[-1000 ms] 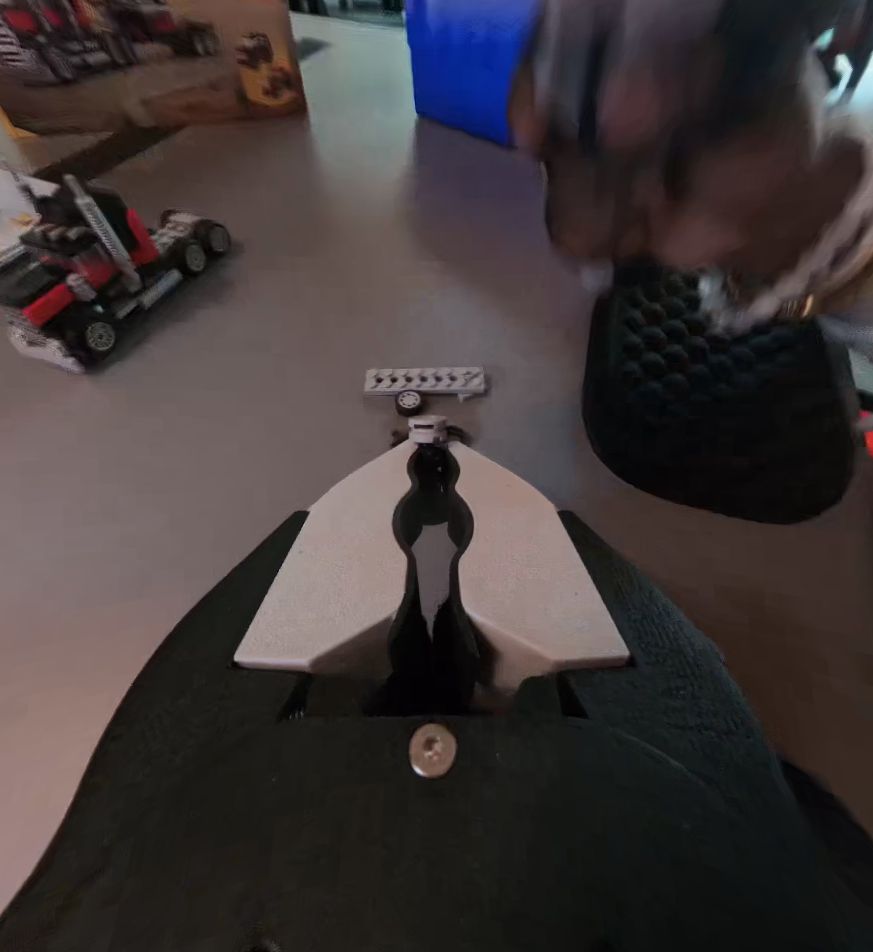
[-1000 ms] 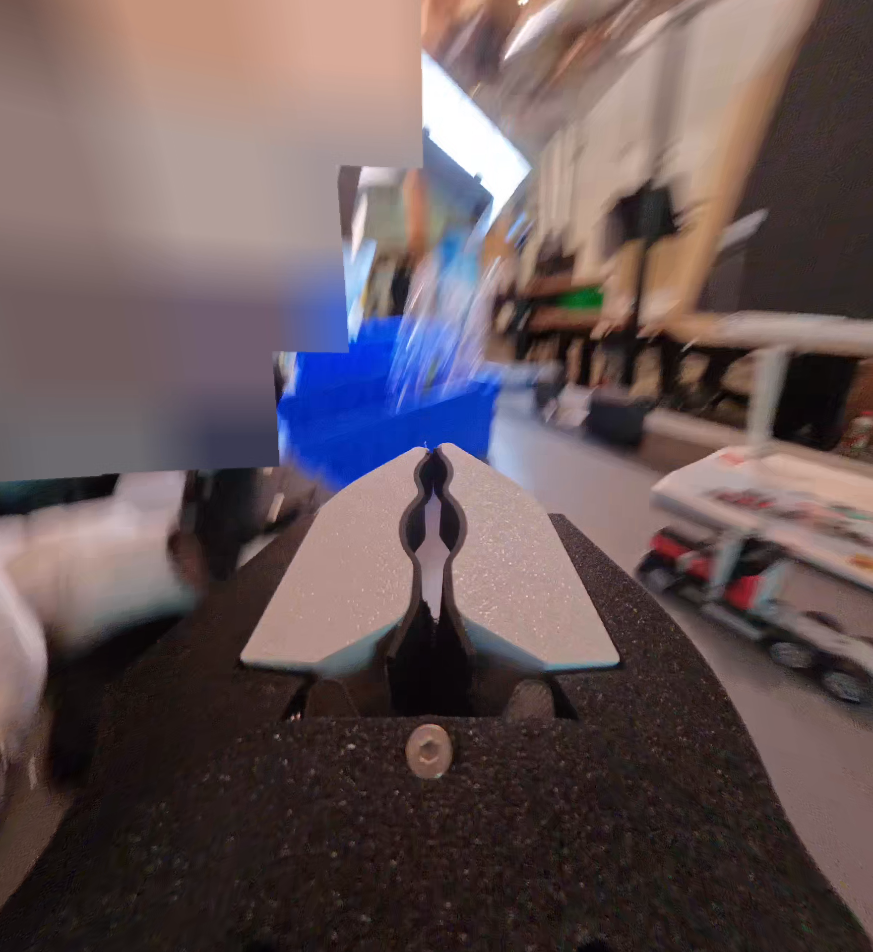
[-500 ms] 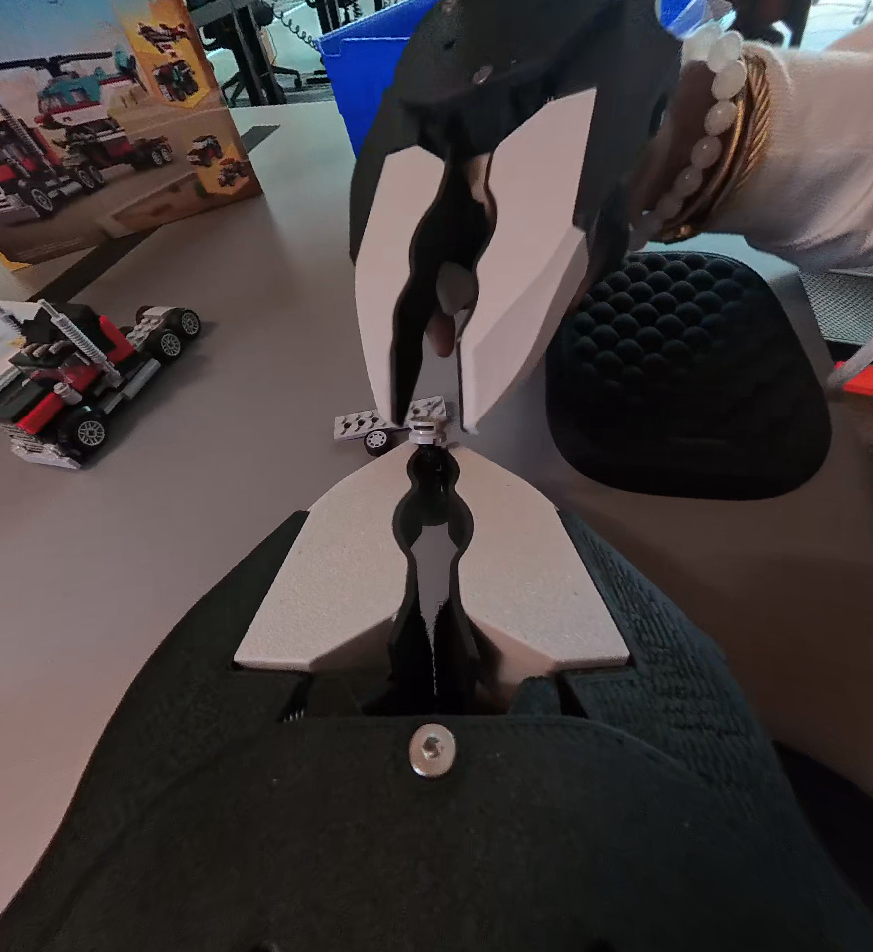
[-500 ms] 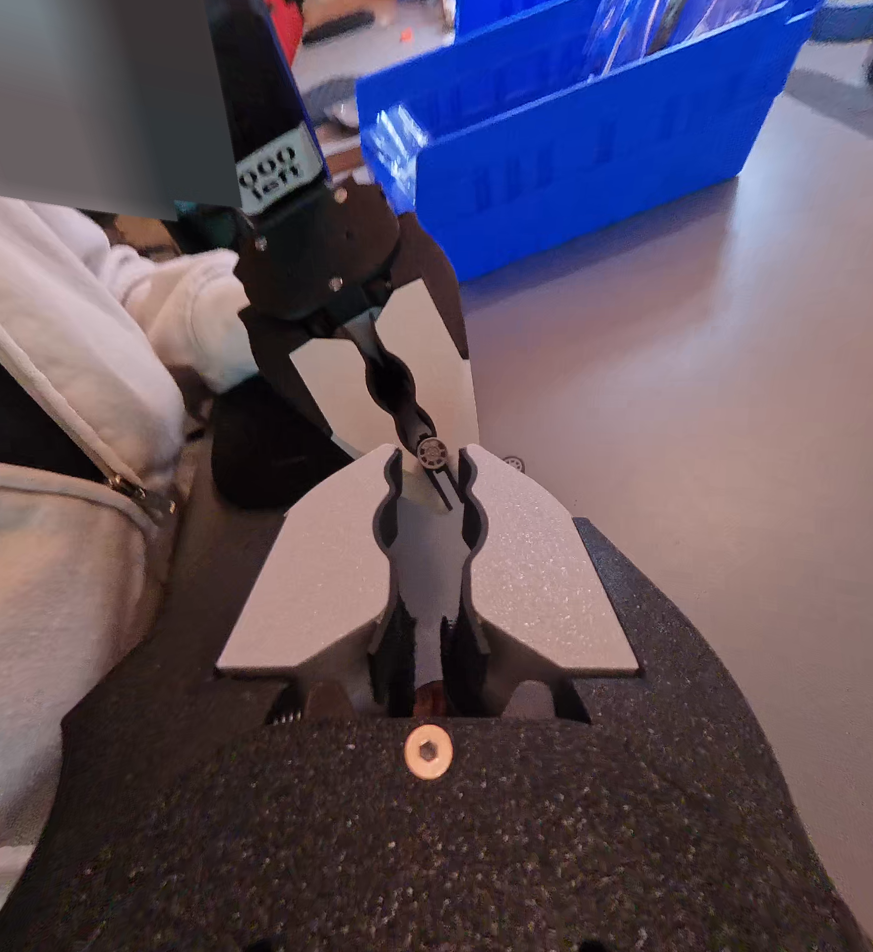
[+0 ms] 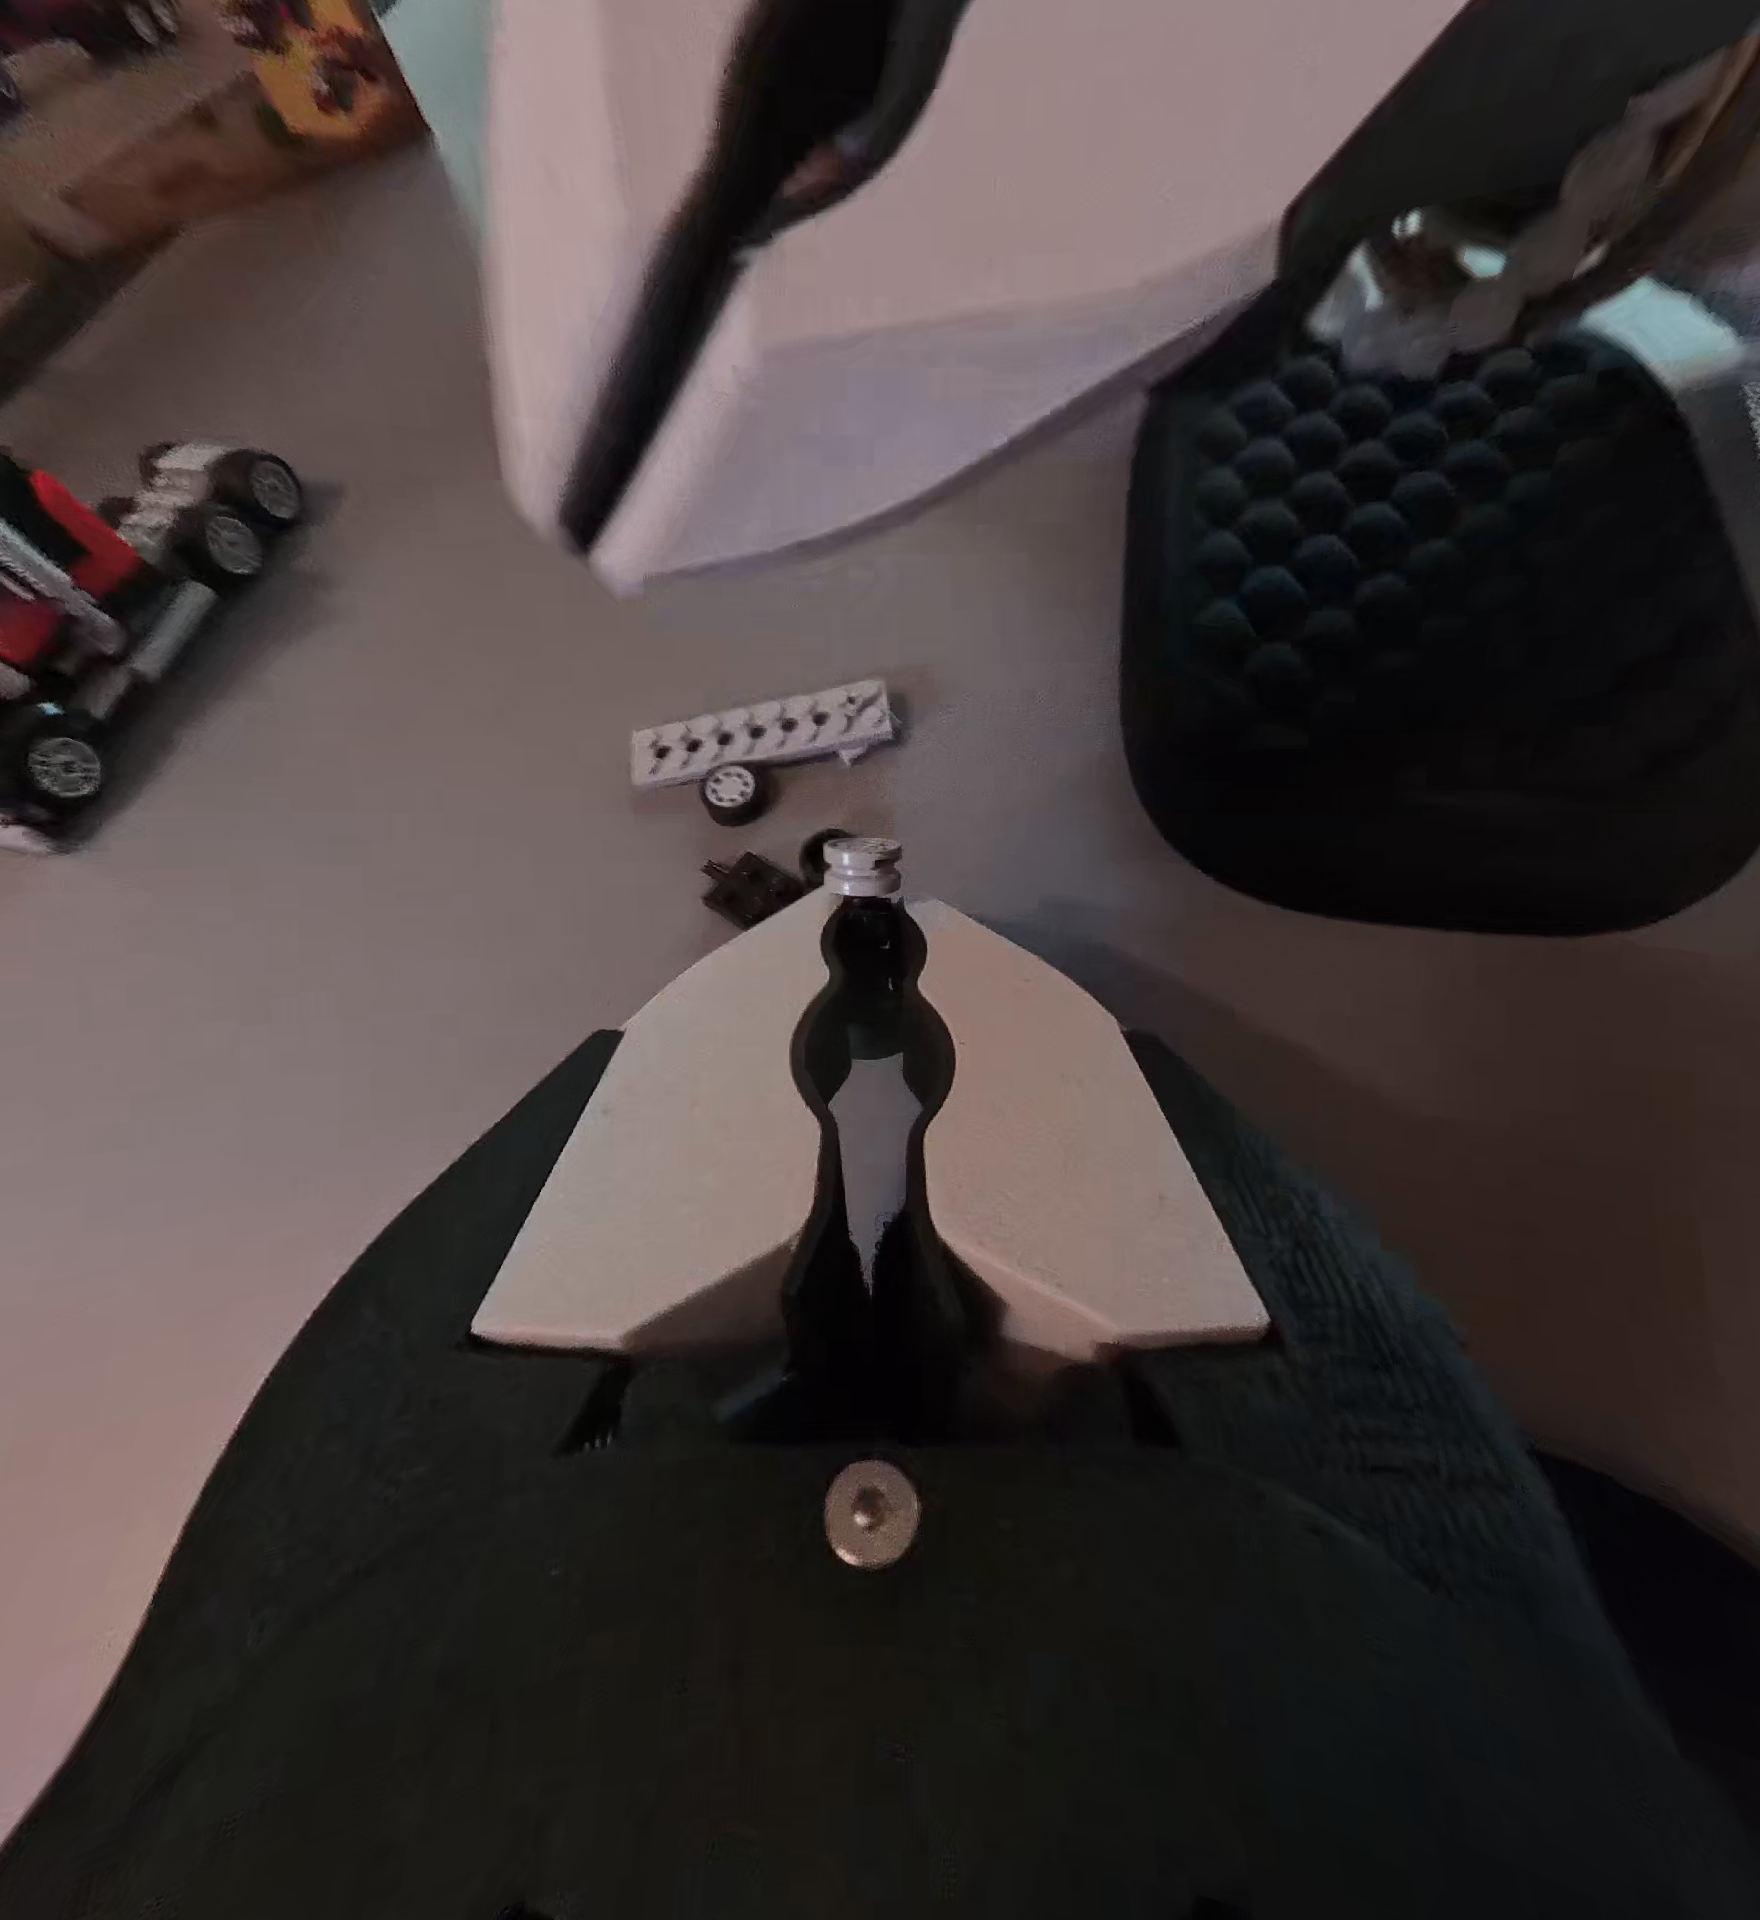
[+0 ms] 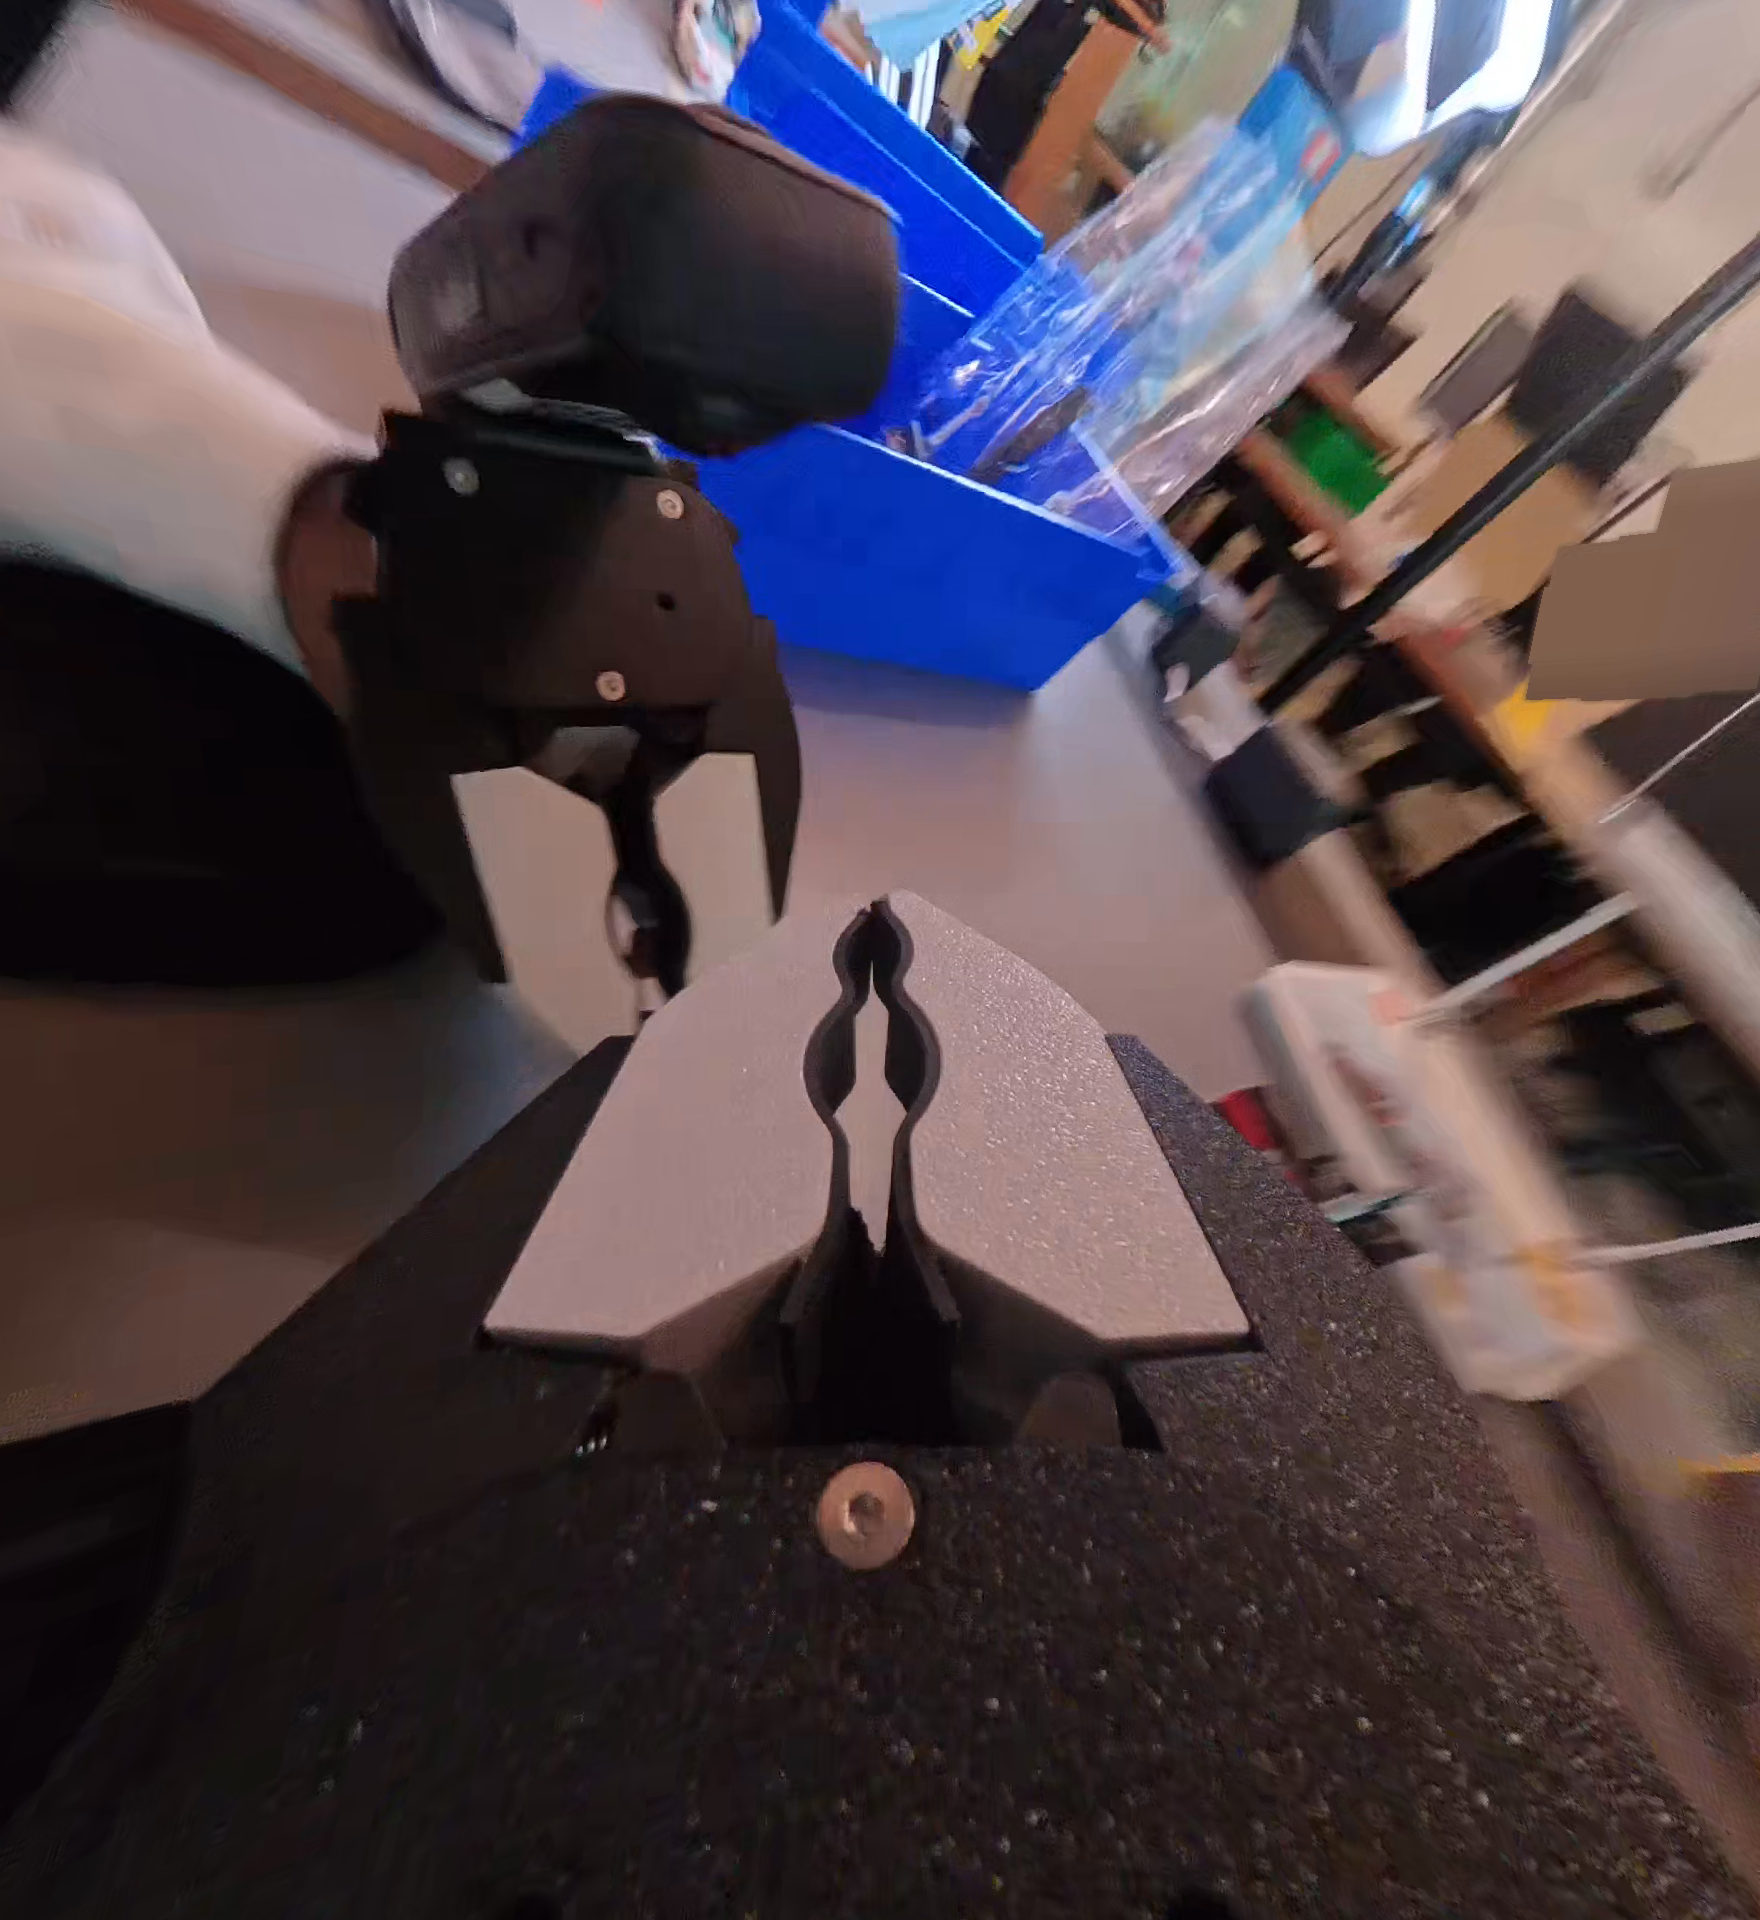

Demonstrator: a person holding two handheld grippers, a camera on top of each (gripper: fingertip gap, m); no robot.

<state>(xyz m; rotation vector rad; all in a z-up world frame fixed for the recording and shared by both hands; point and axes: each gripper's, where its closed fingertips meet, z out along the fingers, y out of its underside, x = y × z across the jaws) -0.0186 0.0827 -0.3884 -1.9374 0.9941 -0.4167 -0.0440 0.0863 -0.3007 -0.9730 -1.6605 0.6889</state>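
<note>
We see no legible writing. Our left tongs clamp a small grey-capped black wheel piece above the surface; our right tongs are together, bare.

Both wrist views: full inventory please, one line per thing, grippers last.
Small piece, grey round cap over black part: 1, at left gripper's fingertips.
Grey studded plate: 1, on grey table, beyond the tips.
Small wheel: 1, black with light hub, beside plate.
Black small part: 1, left of the tips.
Toy truck: 1, red, black, grey, far left.
Printed box: 1, top left.
Black dimpled pad: 1, right.
Blue bin: 1, holds clear bags.
Left gripper: closed on the small piece.
Right gripper: tips together, raised.
</note>
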